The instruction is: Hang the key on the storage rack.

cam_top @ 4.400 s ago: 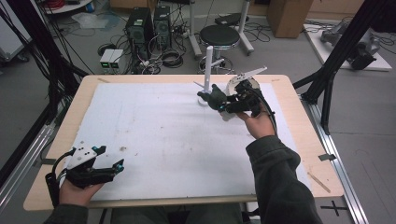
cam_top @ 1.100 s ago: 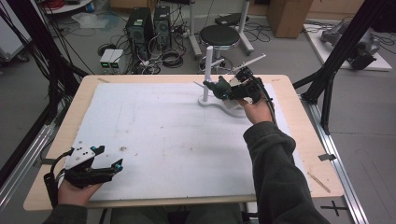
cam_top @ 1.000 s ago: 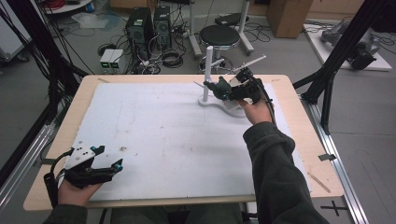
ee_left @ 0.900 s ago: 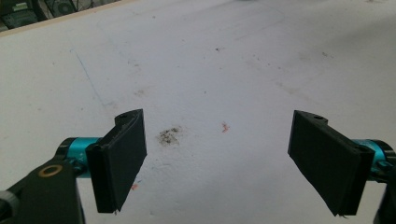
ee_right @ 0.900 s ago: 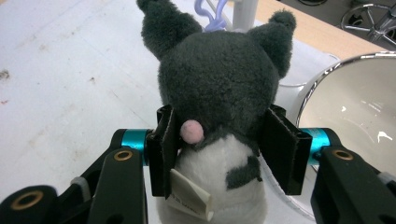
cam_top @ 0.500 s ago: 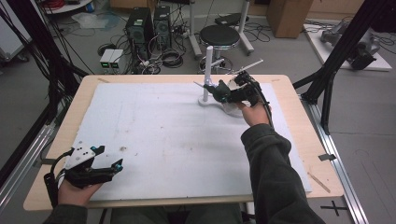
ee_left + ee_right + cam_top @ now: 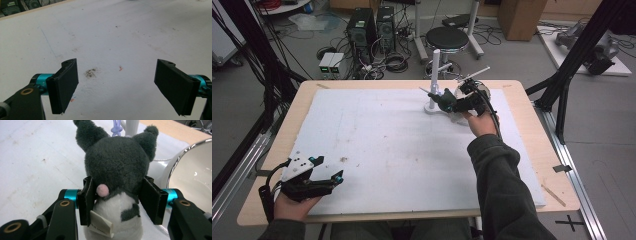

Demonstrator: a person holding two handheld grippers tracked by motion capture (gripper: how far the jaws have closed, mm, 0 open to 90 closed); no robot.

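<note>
— So, where is the plush toy (image 7: 117, 170)?

— Far side of the table (image 7: 532, 150), right of centre, pinched at the neck between the right gripper (image 7: 119, 201)'s fingers (image 7: 86, 200); its dark ears point away from the camera, with a white stand (image 7: 435, 75) just beyond and a shiny metal bowl (image 7: 192, 175) just beside it, close to the far edge.

— And the left gripper (image 7: 122, 87)?

— Near corner, at the front edge; its fingers (image 7: 63, 85) are spread wide over bare, scuffed white mat (image 7: 387, 145); the whole middle of the mat between the two hands lies open.
</note>
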